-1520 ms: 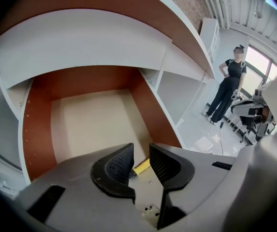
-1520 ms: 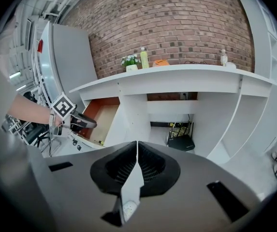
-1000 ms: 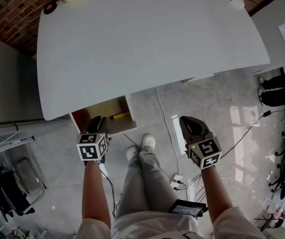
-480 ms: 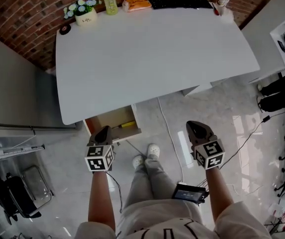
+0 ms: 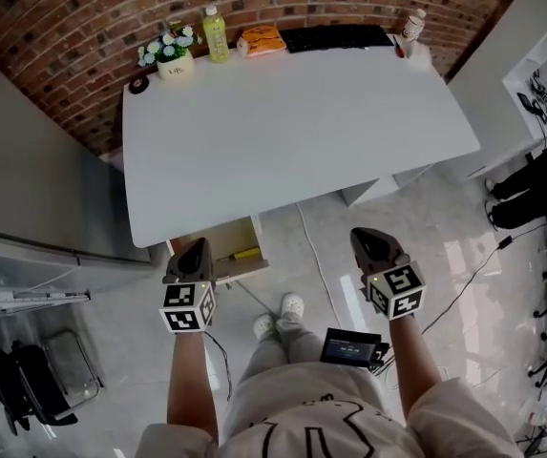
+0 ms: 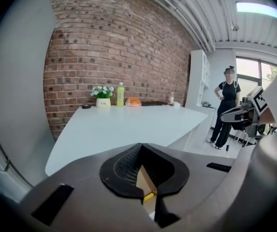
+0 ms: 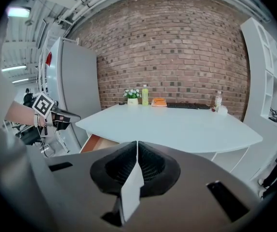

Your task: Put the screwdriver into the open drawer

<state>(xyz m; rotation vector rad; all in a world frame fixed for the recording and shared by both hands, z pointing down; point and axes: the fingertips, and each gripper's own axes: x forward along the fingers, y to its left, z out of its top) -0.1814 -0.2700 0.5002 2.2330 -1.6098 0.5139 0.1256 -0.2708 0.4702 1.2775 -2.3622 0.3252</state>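
Note:
A yellow-handled screwdriver (image 5: 245, 253) lies in the open wooden drawer (image 5: 218, 243) under the white table's (image 5: 292, 132) front left edge. My left gripper (image 5: 195, 247) hovers shut and empty at the drawer's front left corner. In the left gripper view its shut jaws (image 6: 140, 146) show a sliver of the drawer and the yellow handle (image 6: 149, 195) below them. My right gripper (image 5: 365, 238) hangs shut and empty over the floor, right of the drawer. In the right gripper view (image 7: 137, 144) the drawer (image 7: 96, 143) shows at the left.
Along the table's far edge stand a flower pot (image 5: 170, 60), a green bottle (image 5: 216, 34), an orange packet (image 5: 262, 39), a keyboard (image 5: 335, 36) and a small bottle (image 5: 409, 29). A grey cabinet (image 5: 25, 179) stands left. A person (image 5: 531, 189) stands right. A cable (image 5: 316, 256) crosses the floor.
The head view has pulled back and up, so the whole table and brick wall now show. Both grippers stay shut and sit slightly farther back from the table.

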